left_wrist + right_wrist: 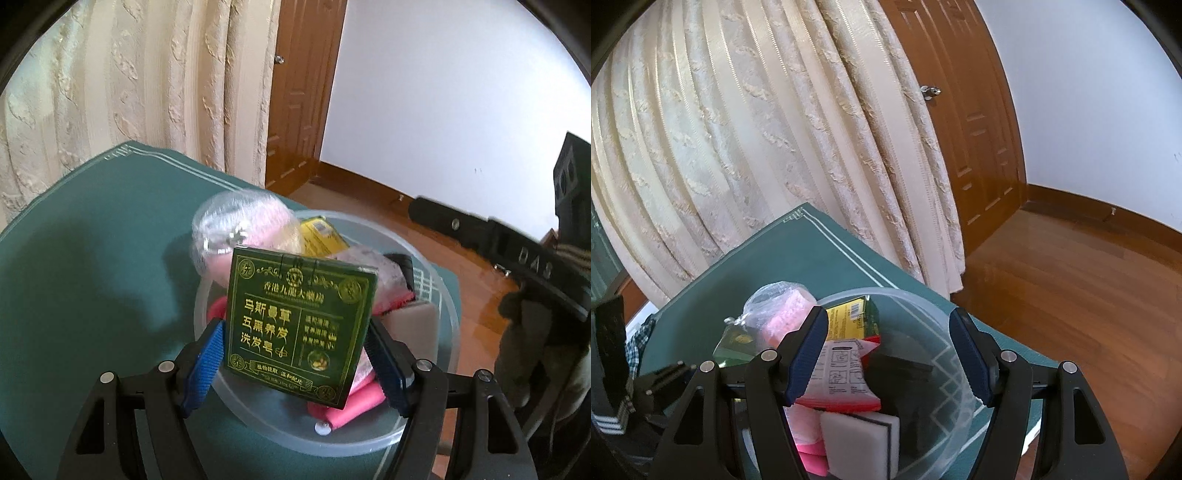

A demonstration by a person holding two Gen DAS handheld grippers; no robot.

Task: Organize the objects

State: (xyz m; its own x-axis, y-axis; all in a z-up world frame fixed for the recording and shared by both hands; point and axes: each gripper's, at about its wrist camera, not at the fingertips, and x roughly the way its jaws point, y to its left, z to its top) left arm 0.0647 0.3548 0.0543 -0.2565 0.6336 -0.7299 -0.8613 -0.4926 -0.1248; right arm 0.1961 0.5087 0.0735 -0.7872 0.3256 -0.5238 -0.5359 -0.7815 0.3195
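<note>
Left claw grips a green box over the clear bowl

The left claw (295,354) clamps its blue pads on the sides of the green box (299,325), holding it upright above the clear bowl (448,332) on the green table (92,258). Behind the box, at 11 o'clock, sits a bagged pink item (240,229). The right claw (888,354) stands wide and empty over the bowl, with a white sponge (857,439) below it at 6 o'clock.

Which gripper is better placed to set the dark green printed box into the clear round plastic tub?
Left. The left gripper already has the dark green printed box between its blue pads, right above the clear round plastic tub. The right gripper hangs empty over the tub.
</note>
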